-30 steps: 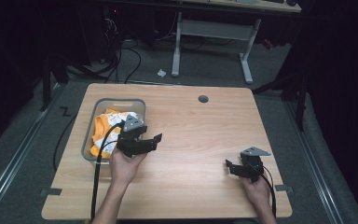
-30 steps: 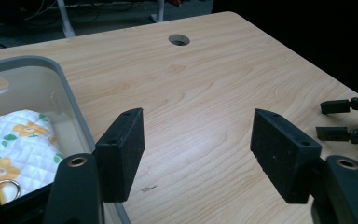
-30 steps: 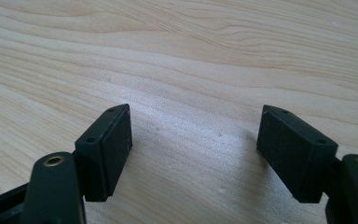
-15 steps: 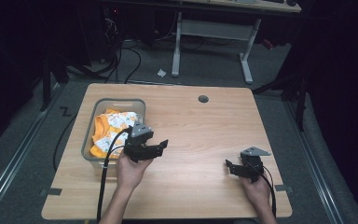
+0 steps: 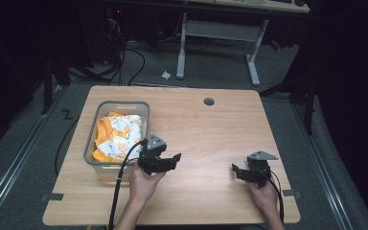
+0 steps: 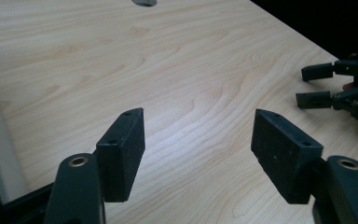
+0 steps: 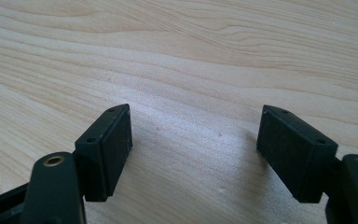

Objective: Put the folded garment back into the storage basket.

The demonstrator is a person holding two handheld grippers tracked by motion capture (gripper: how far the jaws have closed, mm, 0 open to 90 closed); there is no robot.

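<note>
Left gripper [image 5: 170, 160], right gripper [image 5: 238, 172]: fingers wide apart, empty, over bare wooden worktop [image 5: 211, 129]. Bin [image 5: 92, 155] of orange cloth [image 5: 117, 136] beside left. Dim room.

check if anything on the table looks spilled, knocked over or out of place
Nothing stands out. The clear bin sits upright at the table's left side with the orange and white cloth bundled inside it, none over the rim. The left gripper and right gripper are both open and empty above bare wood.
</note>
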